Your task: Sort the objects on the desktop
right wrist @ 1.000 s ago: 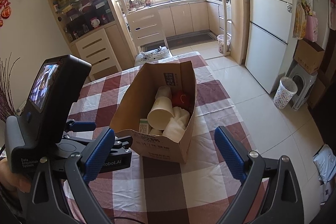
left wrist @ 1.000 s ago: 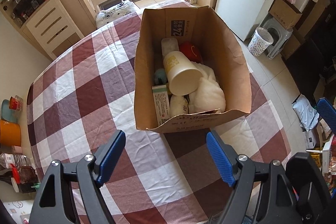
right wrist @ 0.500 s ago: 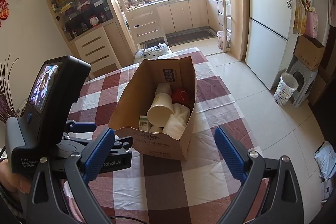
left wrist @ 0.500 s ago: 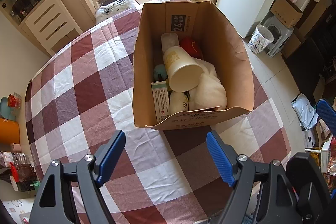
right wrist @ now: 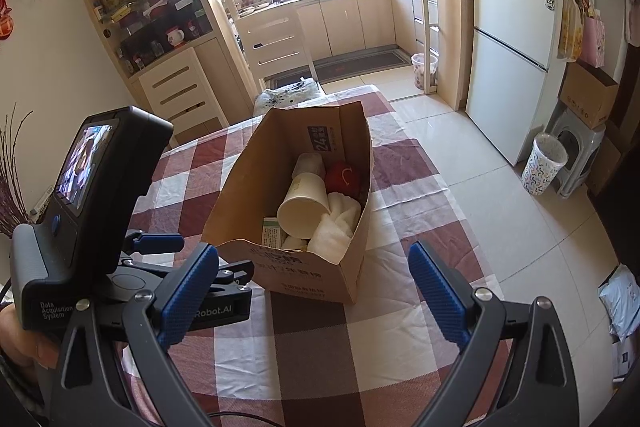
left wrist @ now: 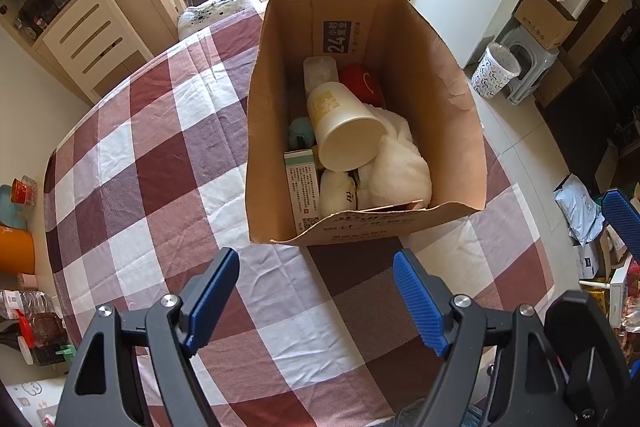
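A brown paper bag [left wrist: 420, 99] stands open on a table covered with a red, white and purple checked cloth [left wrist: 152, 163]. Both handheld grippers hover above the cloth, short of the bag, and neither touches anything.

The left gripper [left wrist: 316, 291] has its blue-padded fingers [left wrist: 416, 299] spread wide apart, with nothing between them. The bag sits straight ahead of it, just beyond the fingertips, and its mouth faces up toward the tool.

Inside the bag, a cream paper cup [left wrist: 340, 127] lies on its side, its open end pointing toward the gripper. A white towel [left wrist: 400, 167] is bunched to the right of the cup. A green and white carton [left wrist: 302, 187] lies along the bag's left wall. A red object [left wrist: 362, 83] rests at the far end.

The right gripper [right wrist: 314, 295] is also spread wide and empty. The bag [right wrist: 240, 215] is ahead of it, slightly to its left.
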Tool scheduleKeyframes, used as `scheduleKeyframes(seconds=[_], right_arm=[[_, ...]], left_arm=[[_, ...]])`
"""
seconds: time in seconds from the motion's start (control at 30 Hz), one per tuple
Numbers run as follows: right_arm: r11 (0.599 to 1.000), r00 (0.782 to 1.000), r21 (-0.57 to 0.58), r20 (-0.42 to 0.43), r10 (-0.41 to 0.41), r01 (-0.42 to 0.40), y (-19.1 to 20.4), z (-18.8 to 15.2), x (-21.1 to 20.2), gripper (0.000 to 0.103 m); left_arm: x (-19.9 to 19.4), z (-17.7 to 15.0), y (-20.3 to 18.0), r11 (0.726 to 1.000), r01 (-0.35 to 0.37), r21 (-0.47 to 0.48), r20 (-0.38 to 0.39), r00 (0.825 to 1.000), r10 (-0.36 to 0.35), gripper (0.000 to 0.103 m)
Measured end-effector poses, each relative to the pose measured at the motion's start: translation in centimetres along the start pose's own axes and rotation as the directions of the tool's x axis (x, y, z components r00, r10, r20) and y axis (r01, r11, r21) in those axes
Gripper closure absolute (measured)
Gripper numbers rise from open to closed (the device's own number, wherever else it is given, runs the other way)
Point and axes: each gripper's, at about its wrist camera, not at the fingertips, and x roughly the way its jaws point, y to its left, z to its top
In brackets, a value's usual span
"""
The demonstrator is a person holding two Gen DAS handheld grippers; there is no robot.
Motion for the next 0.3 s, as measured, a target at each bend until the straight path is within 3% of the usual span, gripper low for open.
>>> scheduleKeyframes(seconds=[0.3], right_arm=[[1.0,1.0,0.008,-0.009,-0.001,0.001,-0.21,-0.05,0.23,0.006]], left_arm=[[0.32,0.02,-0.13,1.0,-0.001,0.004,-0.004,1.0,0.001,0.021]])
